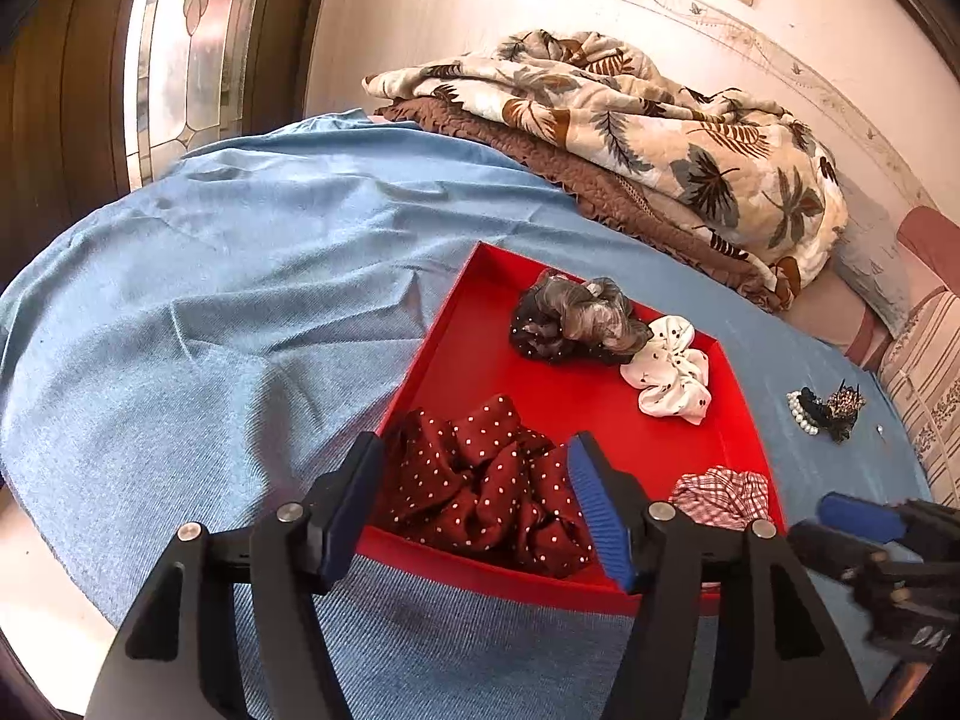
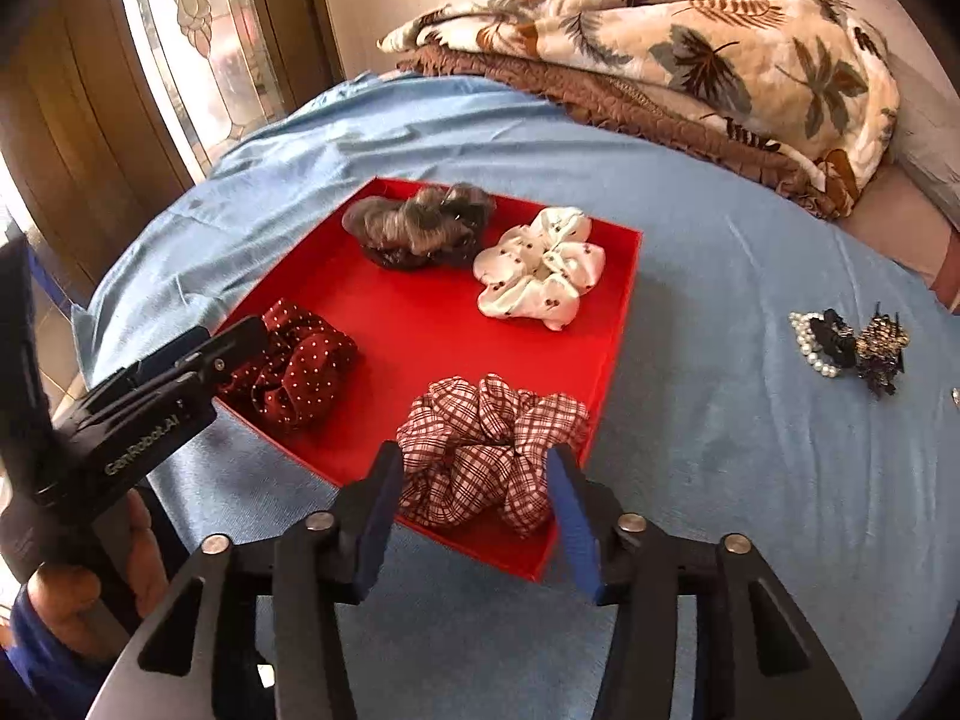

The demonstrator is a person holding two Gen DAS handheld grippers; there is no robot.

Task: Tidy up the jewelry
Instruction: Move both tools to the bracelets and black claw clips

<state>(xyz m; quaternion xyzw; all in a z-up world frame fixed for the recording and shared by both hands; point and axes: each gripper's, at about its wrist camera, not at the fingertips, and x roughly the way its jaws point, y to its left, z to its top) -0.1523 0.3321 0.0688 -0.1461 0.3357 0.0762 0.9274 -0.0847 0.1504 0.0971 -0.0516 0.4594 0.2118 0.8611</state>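
Scrunchies sit in red tray [image 2: 618, 300] on the bed: dotted maroon scrunchie [image 1: 480, 498] between released left gripper [image 1: 480, 507] fingers, plaid scrunchie [image 2: 492, 450] between released right gripper [image 2: 477, 510] fingers. Drop-off step looks done; next likely the pearl-and-clip pile [image 2: 846, 345] beside the tray.

A leaf-print blanket [image 2: 690, 42] lies crumpled on a brown quilt [image 2: 630, 102] at the blue bedsheet's [image 2: 720, 450] far edge, near a stained-glass window [image 2: 192, 30].
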